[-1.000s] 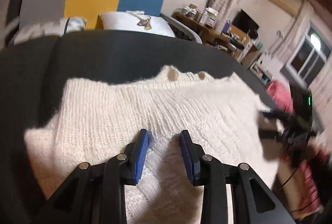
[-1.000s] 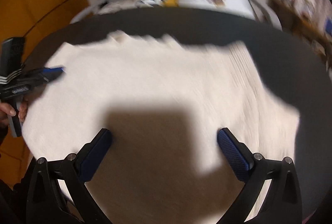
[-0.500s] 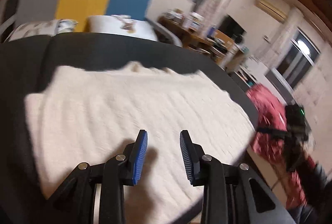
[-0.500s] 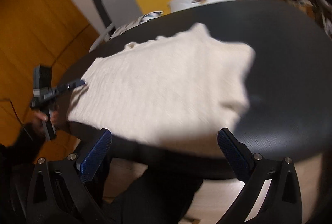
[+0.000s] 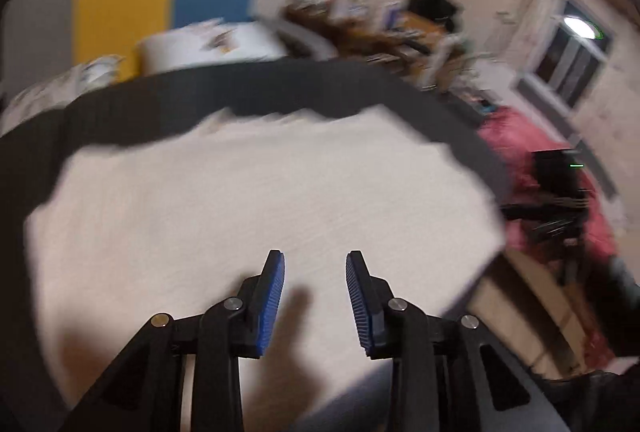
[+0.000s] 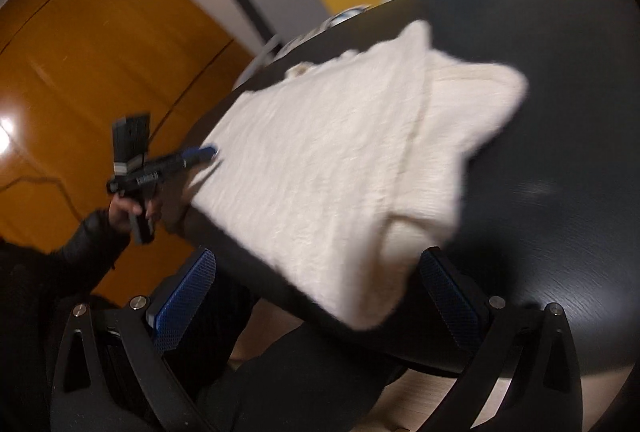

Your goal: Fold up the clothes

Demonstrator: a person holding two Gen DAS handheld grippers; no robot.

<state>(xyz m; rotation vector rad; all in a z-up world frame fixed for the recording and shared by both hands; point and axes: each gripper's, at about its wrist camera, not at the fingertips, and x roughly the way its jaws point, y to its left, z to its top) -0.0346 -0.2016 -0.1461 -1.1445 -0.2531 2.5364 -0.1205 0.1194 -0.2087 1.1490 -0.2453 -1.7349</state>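
Right wrist: fuzzy cream knit sweater (image 6: 344,168), round black table (image 6: 560,192); both tongs spread, empty

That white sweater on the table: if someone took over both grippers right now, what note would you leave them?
Left gripper: part open, nothing held, above the sweater's near side.
Right gripper: wide open, empty, off the table's near edge.
Sweater: lies on the dark table, one side looks folded over onto the body; near edge overhangs slightly.
Left to do: remaining folds, judging by its wide spread.
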